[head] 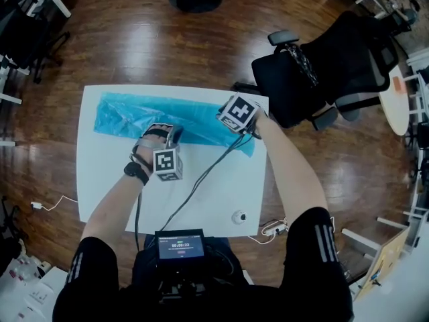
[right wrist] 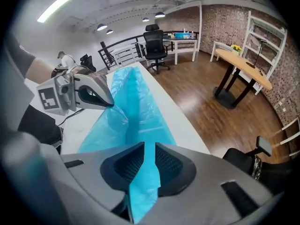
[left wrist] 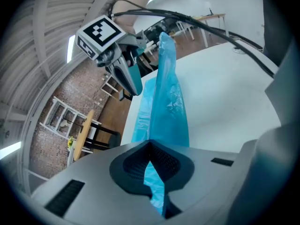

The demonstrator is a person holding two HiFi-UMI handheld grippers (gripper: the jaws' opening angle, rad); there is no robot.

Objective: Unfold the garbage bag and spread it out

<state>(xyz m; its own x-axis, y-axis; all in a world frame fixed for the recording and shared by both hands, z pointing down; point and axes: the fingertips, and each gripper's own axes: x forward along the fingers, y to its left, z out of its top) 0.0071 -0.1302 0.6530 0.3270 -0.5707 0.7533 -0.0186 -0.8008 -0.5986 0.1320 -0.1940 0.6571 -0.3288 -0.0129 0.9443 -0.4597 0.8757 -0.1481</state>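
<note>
1. The left gripper [left wrist: 151, 170] is clamped tight on the garbage bag [head: 134, 118]. Its jaws meet, and a fold of blue film comes out between them.
2. The right gripper [right wrist: 146, 165] also grips the bag. Its jaws stand a little apart, with a thicker bunch of film pinched in the narrow gap.
3. The bag lies as a long blue strip along the far part of the white table [head: 221, 193]. It is not yet spread; it looks folded lengthwise. The stretch between the two grippers rises from the table like a ridge.
4. What could go wrong, in my judgement:
   - The film is thin and slippery, so a quick pull could draw it out of the right jaws, which do not close fully.
   - If both hands pull apart along the strip and not across it, the plastic may stretch or tear and not open.
   - The bag lies near the far edge of the table, so a push that way could slide it to the floor.
   - The cables [head: 208, 170] cross the table under the arms and could catch the loose film.
5. Only the head view shows the whole strip, and its left end lying flat beyond the left gripper. Only the two gripper views show the pinches themselves — and the right gripper view shows how close the far table edge is.
</note>
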